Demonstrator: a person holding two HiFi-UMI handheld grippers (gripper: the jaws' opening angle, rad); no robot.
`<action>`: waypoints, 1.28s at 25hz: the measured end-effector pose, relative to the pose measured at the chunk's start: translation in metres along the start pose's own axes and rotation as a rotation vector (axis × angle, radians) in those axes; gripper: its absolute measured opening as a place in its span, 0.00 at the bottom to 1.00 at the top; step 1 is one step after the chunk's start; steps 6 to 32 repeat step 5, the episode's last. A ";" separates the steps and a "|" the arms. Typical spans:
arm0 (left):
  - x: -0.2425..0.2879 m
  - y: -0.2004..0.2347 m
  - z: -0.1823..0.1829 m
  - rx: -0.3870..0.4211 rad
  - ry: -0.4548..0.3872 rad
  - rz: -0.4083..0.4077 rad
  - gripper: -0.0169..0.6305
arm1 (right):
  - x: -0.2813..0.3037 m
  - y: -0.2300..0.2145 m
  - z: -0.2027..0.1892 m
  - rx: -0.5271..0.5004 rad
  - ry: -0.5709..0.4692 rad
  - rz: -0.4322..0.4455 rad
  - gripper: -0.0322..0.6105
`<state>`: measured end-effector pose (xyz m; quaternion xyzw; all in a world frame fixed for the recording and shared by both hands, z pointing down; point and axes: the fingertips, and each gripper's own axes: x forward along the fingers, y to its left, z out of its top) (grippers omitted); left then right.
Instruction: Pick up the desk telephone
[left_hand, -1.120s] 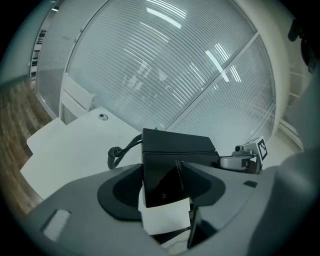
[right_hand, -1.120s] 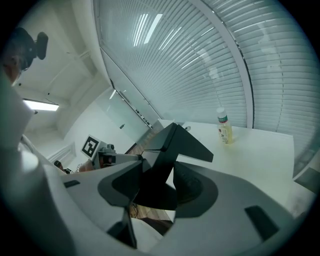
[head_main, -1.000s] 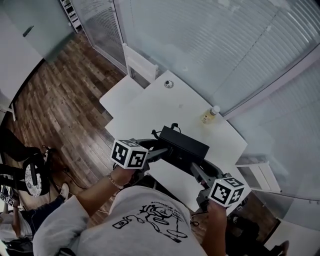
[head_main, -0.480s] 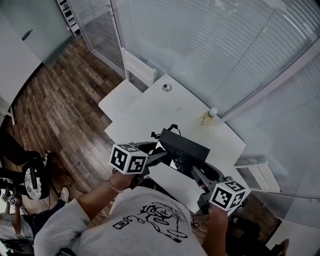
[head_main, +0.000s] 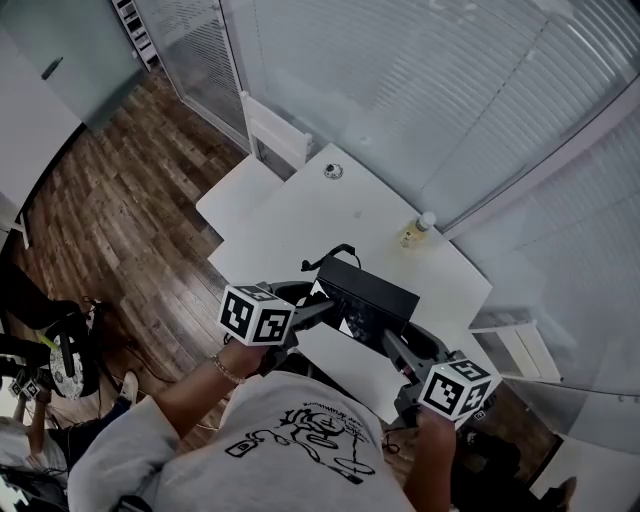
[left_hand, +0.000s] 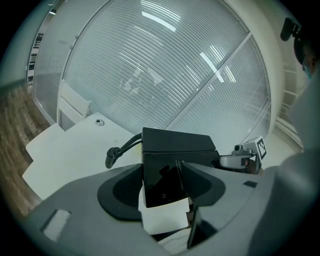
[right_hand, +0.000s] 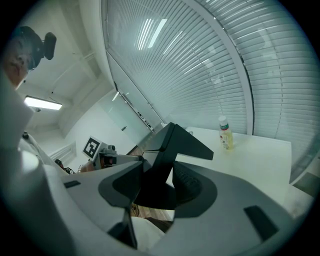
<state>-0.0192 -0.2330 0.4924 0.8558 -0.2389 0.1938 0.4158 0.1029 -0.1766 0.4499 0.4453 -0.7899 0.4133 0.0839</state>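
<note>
Above the near edge of the white table (head_main: 300, 215), the phone (head_main: 372, 290) is hanging in the air between both grippers. The left gripper (head_main: 326, 308) is clamping one end, its jaws standing wide and pressing on the black body. The right gripper (head_main: 392, 346) is gripping the other end likewise, jaws wide apart on the tilted casing. A cord (head_main: 326, 257) is trailing from the phone's back. A bottle (head_main: 420, 230) is standing near the table's far edge.
</note>
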 end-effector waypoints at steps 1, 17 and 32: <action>0.000 0.000 0.000 0.001 0.000 0.001 0.40 | 0.000 0.000 0.000 0.001 0.000 0.001 0.32; 0.000 0.000 0.000 0.002 -0.001 0.003 0.40 | 0.000 0.000 0.000 0.000 0.000 0.002 0.32; 0.000 0.000 0.000 0.002 -0.001 0.003 0.40 | 0.000 0.000 0.000 0.000 0.000 0.002 0.32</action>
